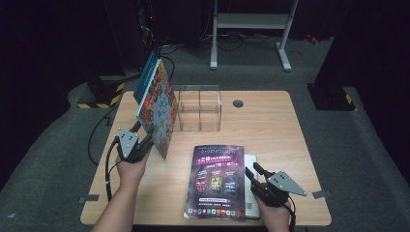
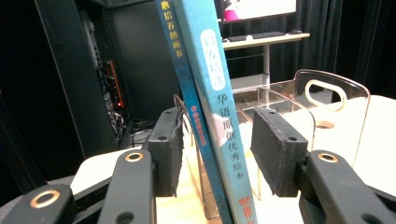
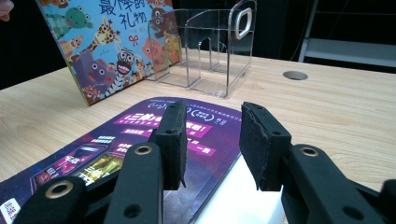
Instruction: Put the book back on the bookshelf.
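Two thin picture books (image 2: pixel 219 116) stand tilted on edge between the jaws of the left tool (image 2: pixel 217 151), spines facing it; the pads stand apart from the spines, so the tool is part open and grips nothing. The books look stiff, light and smooth-covered, likely to tip, so the spine edge low down seems the best hold. Beyond this tool sits a clear file rack (image 1: pixel 199 107) on the bench (image 1: pixel 270 125); the right tool (image 3: pixel 212 142), part open and empty, hovers over a purple magazine (image 3: pixel 140 140).
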Tool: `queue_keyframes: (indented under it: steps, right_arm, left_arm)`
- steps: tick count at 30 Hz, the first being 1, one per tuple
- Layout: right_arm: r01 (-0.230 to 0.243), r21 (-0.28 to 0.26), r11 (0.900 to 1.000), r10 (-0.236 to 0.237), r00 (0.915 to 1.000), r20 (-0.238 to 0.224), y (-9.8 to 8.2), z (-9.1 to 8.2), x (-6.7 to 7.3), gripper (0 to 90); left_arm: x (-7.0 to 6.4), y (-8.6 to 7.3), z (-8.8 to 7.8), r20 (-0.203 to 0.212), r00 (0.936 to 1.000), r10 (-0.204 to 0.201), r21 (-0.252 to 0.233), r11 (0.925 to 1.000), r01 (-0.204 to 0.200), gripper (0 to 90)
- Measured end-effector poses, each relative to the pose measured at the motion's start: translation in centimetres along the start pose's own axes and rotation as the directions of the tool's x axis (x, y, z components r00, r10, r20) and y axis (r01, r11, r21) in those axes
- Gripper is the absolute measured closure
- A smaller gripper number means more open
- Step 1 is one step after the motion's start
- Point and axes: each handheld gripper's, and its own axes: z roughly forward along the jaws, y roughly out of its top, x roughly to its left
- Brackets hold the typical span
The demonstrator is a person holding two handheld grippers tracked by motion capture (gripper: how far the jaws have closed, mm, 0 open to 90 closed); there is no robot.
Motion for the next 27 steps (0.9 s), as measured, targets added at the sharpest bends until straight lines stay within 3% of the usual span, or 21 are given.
queue_keyframes:
  steps: [14,18,23,27]
  right_arm:
    - [0.008,0.0,1.0,-0.008,1.0,0.0,0.0,0.0,0.0,61.3]
    - [0.013,0.0,1.0,-0.013,0.9999,-0.003,0.0,0.0,0.1,61.3]
    - [0.017,0.005,1.0,-0.017,0.9998,-0.005,0.0,0.1,0.2,61.3]
    - [0.02,0.009,1.0,-0.02,0.9998,-0.006,-0.1,0.1,0.3,61.2]
  left_arm:
    - [0.1,-1.4,-1.8,0.029,0.9996,0.008,0.031,0.9995,-0.009,49.4]
    - [0.1,-2.0,-2.5,0.049,0.9988,0.003,0.059,0.9982,-0.006,47.1]
    - [0.2,-3.1,-3.1,0.078,0.9963,-0.037,0.107,0.9938,0.029,43.2]
    - [-0.3,-4.2,-3.5,0.113,0.9928,-0.04,0.157,0.9874,0.022,40.1]
